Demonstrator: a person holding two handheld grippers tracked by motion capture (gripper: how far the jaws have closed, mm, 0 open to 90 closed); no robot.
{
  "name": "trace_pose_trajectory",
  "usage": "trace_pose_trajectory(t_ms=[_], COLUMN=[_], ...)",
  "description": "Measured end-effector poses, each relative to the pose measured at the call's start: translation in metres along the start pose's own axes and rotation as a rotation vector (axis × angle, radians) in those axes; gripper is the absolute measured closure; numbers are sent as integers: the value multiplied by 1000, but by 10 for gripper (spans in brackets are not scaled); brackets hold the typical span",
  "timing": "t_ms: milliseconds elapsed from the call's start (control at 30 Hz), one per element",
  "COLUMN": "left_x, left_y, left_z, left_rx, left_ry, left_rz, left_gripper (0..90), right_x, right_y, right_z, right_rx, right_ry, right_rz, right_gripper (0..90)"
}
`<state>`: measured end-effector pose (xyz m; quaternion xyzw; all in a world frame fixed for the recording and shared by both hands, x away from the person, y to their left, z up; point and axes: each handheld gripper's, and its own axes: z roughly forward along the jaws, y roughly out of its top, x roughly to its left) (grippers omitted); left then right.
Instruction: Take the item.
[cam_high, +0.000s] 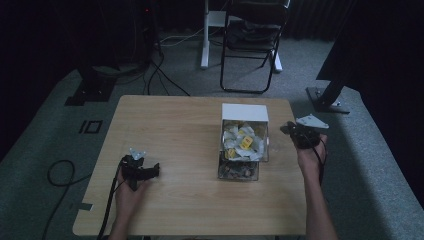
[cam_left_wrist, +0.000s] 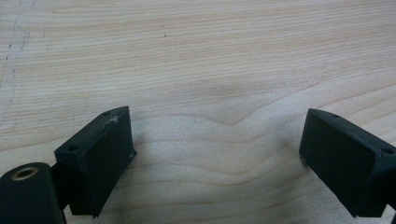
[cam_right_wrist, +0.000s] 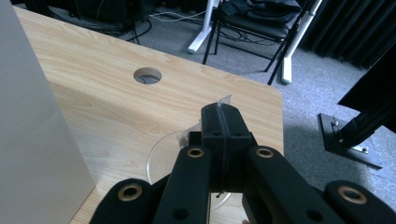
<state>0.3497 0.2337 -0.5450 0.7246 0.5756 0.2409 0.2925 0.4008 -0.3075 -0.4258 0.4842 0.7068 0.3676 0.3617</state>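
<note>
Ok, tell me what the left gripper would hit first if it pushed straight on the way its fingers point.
Most likely the bare wooden table. The left gripper is open with nothing between its fingers, and its own view looks down on wood grain alone. How far off the surface lies is unclear.

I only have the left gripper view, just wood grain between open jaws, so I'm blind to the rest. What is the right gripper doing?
Observer: The right gripper is shut on the edge of a clear round plastic piece.
Operator: Where is that relative to anything else on the table?
Observer: In the high view it is just right of a white-topped clear container holding packets, near the table's right edge.
Operator: And where does my left gripper sit?
Observer: The left gripper is over bare wood, well to the left of the container and nearer the person's side.
</note>
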Motion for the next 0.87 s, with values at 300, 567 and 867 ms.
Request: trace_pose_trajectory(t_ms=[300, 567, 867], left_x=[0, 0, 0], left_y=[0, 0, 0], left_z=[0, 0, 0], left_rx=[0, -2, 0], left_ry=[0, 0, 1], left_rz=[0, 0, 2], left_gripper=[107, 107, 107], right_x=[-2, 4, 17], right_y=[-2, -7, -21], right_z=[-7, -16, -21], right_rx=[-24, 0, 20], right_ry=[-16, 10, 64], right_rz=[19, 17, 42], right_gripper=[504, 428, 395])
